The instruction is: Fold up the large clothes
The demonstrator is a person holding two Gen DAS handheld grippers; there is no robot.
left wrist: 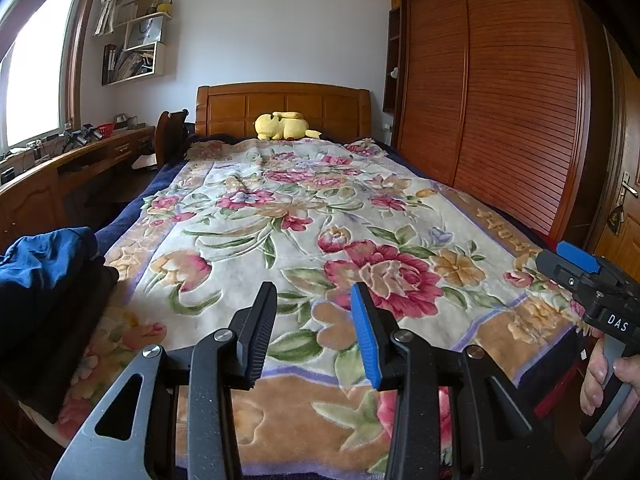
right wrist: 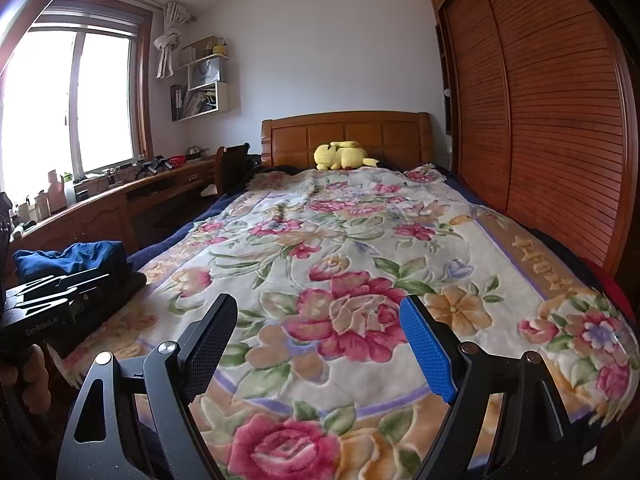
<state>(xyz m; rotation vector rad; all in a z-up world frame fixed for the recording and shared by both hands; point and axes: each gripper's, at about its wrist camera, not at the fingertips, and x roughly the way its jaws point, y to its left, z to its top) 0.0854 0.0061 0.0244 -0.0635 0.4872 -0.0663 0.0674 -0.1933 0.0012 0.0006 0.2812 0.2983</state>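
At lower left of the frame, dark clothes (left wrist: 44,280) sit piled; both left tongs (left wrist: 314,320) and right tongs (right wrist: 320,344) gape empty; a grab may snag several garments together.

A bed (right wrist: 520,256) with a wooden headboard (right wrist: 348,134) fills the white-walled room. Slatted wardrobe doors (right wrist: 540,120) line the right side. On the left, daylight floods through a window (right wrist: 72,100) above a long desk (right wrist: 120,200); shelves (right wrist: 204,84) hang nearby.

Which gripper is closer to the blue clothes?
Left. The left gripper hangs right beside the blue clothes at the bed's left edge; the right gripper is farther off, toward the wardrobe side.
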